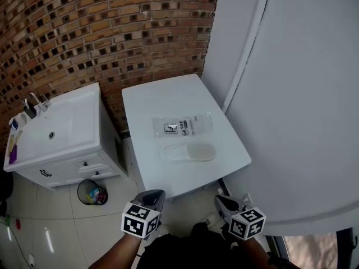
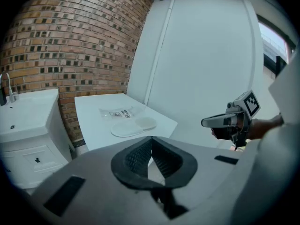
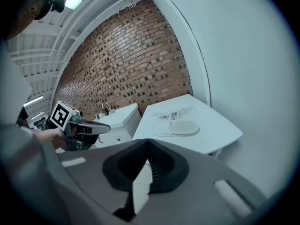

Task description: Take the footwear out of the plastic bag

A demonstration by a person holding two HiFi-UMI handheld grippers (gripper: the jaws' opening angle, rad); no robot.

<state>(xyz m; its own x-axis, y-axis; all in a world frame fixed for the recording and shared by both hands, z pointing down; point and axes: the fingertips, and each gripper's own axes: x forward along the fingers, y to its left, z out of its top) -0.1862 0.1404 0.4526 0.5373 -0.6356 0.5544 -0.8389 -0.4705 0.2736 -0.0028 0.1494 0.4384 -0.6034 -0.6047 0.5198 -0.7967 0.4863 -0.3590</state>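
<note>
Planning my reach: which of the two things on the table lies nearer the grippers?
The white slipper; the clear plastic bag lies just beyond it.

Soft, even daylight fills the room, and nothing looks dim. In my head view the white table (image 1: 168, 102) and the white wall (image 1: 303, 94) are bright without blowing out. A pale streak of glare lies on the floor tiles (image 1: 49, 241), and the gap beside the sink cabinet (image 1: 84, 108) is in dark shadow.

In my left gripper view a window (image 2: 274, 39) glows almost white at the upper right. My right gripper (image 2: 206, 122) shows there crisp, with no motion smear.

In my right gripper view a ceiling lamp (image 3: 71, 2) shines at the top left.

Both gripper views bend hard at the edges. The brick wall (image 3: 126, 60) curves, and black corners ring each picture.
</note>
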